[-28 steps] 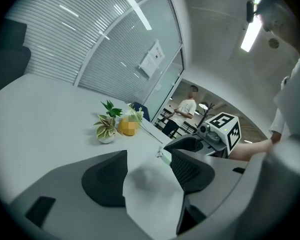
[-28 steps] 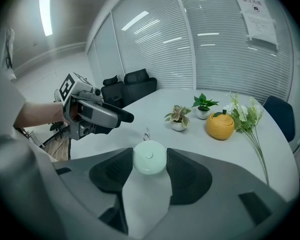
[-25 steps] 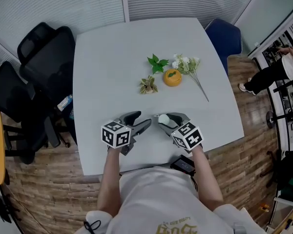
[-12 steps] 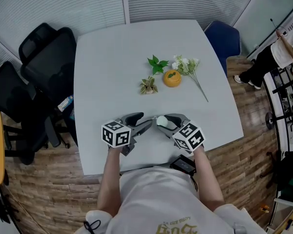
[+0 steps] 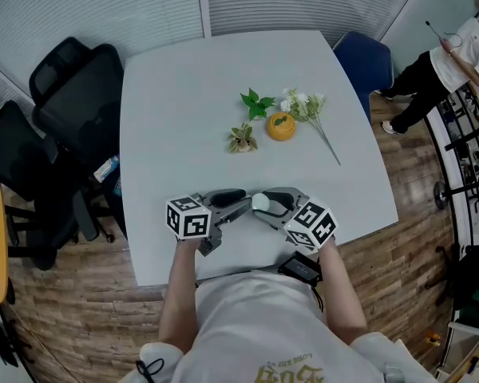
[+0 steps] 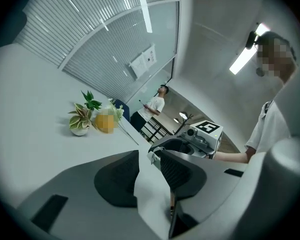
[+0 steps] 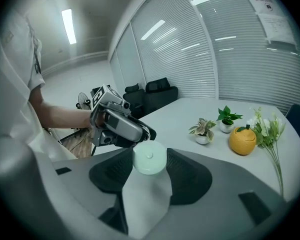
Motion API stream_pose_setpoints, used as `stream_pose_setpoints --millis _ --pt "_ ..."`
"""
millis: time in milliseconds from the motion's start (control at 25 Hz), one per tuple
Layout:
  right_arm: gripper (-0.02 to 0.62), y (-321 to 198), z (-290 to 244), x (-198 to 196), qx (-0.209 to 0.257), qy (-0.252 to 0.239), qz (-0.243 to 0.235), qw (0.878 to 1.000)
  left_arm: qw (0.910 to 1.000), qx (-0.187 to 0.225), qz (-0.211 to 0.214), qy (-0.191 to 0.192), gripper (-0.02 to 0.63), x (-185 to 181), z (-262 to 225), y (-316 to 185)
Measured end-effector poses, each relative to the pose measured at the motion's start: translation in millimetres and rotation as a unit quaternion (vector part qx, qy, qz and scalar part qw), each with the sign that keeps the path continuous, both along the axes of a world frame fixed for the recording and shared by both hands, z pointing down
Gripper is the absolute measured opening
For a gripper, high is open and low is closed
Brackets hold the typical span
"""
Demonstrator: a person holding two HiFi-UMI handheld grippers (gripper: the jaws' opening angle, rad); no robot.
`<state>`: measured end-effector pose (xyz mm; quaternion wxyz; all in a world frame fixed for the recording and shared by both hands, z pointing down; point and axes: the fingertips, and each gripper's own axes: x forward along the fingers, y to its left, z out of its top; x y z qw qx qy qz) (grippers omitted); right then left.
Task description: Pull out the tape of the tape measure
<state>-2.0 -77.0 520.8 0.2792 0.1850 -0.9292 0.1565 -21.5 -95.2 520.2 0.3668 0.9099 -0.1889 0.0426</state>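
Tape measure (image 7: 149, 158): round pale-green disc with a small central hub, no long axis; flat face upward, pale tab toward the left gripper (image 6: 149, 155); held above the table (image 5: 184, 118), well apart from the orange pot (image 5: 281, 126), on the person's side; right gripper (image 5: 265, 203) clamped across its rim; left jaws have just been closing, gap showing, tab between the tips.

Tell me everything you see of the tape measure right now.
The tape measure is a small round pale green case, plastic-looking, with a button at its centre. The right gripper clamps its rim between its fingers, flat face toward that gripper's camera, over the near end of the table. The left gripper, fingers just closing, is at its edge; no drawn-out tape shows.
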Motion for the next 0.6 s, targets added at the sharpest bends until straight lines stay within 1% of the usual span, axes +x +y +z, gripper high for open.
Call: stream_pose_setpoints --millis 120,200,320,440,600 --pt "0.227 1.7 -1.6 -0.7 -0.002 -0.006 -0.007 1.000 0.9998 -0.013 0.005 0.017 0.107 -1.7 0.2 2.1" --pt "0.228 2.6 -1.5 -1.2 -0.003 -0.008 -0.010 1.000 0.9993 -0.019 0.016 0.027 0.101 0.0 -0.9 5.3" --pt "0.227 2.8 -0.7 -0.9 -0.004 -0.007 -0.011 1.000 0.9986 -0.021 0.028 0.038 0.047 3.3 -3.2 8.9" --pt "0.227 1.9 -1.2 -0.2 -0.007 -0.010 -0.012 1.000 0.9986 -0.018 0.028 0.042 0.023 3.7 -3.7 8.1" --pt "0.227 1.6 -0.5 0.3 -0.012 -0.009 -0.012 1.000 0.9989 -0.014 0.027 0.036 0.018 3.4 -2.0 7.4"
